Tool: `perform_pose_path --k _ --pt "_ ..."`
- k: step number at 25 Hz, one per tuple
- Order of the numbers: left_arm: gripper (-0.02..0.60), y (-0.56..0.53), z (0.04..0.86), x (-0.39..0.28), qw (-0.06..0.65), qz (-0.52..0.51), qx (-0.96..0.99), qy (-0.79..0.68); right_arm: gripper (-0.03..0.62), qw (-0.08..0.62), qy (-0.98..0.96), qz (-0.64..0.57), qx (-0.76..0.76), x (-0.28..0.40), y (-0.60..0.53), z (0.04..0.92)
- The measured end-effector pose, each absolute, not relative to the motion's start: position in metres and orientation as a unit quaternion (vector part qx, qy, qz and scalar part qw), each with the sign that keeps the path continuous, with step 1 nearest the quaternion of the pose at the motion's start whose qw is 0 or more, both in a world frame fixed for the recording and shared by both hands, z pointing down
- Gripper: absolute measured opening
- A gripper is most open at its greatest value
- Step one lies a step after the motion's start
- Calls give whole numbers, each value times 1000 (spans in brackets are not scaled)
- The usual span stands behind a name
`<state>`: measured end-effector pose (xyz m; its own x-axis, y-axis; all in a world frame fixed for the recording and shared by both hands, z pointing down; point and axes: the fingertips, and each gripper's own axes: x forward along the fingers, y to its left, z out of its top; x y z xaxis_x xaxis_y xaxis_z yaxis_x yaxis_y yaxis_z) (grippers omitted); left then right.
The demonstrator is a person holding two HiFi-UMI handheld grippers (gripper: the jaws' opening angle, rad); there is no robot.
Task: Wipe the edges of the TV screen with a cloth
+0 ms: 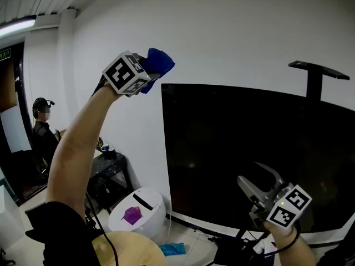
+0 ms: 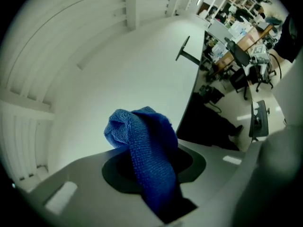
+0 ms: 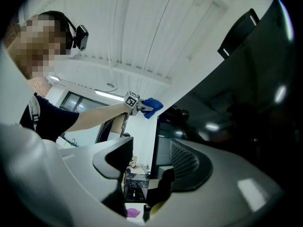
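White wall [image 1: 222, 32] backs the dark TV [image 1: 233, 148]. The left gripper [image 1: 147, 74] is raised just beside the TV's top-left corner, fingers closed on the blue cloth [image 1: 160, 62], which bunches out past them. The right gripper [image 1: 259, 180] hangs low before the screen, fingers apart and empty. Only a narrow fold looks pinched, so dragging along the edge could pull the cloth free or let the hard fingers scrape the TV.

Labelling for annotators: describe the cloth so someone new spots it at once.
Find the big black TV screen and go to its top left corner. Just left of it the left hand-held gripper is shut on the cloth: bunched, deep blue terry, held high, unlike the paler blue scrap far below it.
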<state>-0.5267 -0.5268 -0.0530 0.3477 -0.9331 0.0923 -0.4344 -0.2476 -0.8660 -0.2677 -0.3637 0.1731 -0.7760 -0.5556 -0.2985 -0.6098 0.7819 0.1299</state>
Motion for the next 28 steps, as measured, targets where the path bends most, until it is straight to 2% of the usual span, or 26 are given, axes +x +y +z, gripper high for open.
perform_pose_path --k 11,19,28 --pt "117 -551 0 -498 452 -534 -590 404 249 150 928 128 -317 -251 -339 154" --pt "117 -545 3 -459 483 -587 -539 364 249 164 923 133 -322 -224 -319 148" --pt "117 -536 -1 -401 487 -586 -542 356 249 177 914 137 -338 -164 -303 142"
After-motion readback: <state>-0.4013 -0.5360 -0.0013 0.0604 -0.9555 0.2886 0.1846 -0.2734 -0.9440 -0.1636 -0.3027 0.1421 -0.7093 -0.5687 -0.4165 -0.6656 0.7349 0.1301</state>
